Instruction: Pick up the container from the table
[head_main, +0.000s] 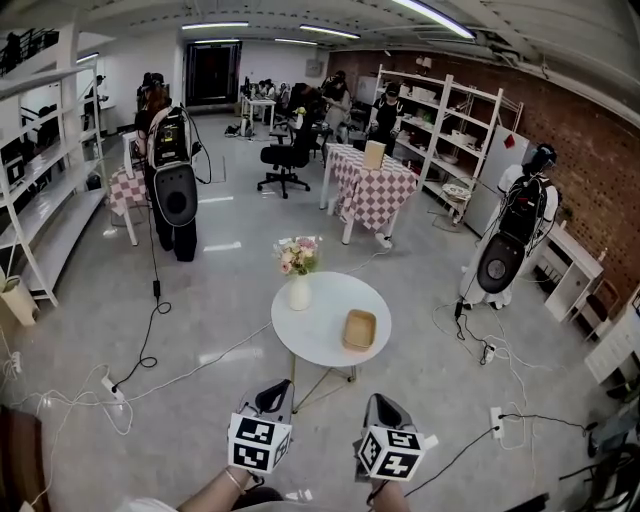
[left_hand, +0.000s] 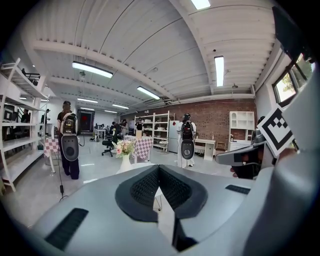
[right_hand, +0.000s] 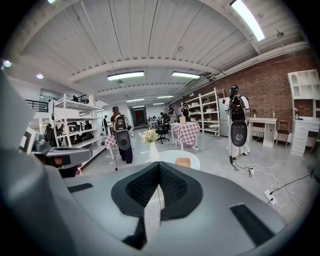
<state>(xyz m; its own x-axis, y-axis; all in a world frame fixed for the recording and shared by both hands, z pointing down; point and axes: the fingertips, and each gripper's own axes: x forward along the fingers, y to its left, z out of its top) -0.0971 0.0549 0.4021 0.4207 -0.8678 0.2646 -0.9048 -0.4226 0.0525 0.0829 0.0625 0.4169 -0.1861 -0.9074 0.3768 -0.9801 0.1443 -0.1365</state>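
The container (head_main: 359, 329) is a small tan square tray on the right side of a round white table (head_main: 318, 335). A white vase with flowers (head_main: 299, 272) stands at the table's far left edge. Both grippers are held low in front of the table, short of it. The left gripper (head_main: 274, 394) and the right gripper (head_main: 381, 404) both have their jaws shut with nothing between them. In the right gripper view the container (right_hand: 183, 162) and the vase (right_hand: 150, 144) show beyond the shut right gripper (right_hand: 160, 165). In the left gripper view only the vase (left_hand: 124, 151) shows above the shut left gripper (left_hand: 159, 168).
Cables and power strips (head_main: 112, 388) trail over the grey floor around the table. A black upright machine (head_main: 174, 190) stands at the back left and a white-and-black one (head_main: 508, 245) at the right. A checked-cloth table (head_main: 374, 188), an office chair (head_main: 286, 160) and shelving (head_main: 40, 190) stand farther off.
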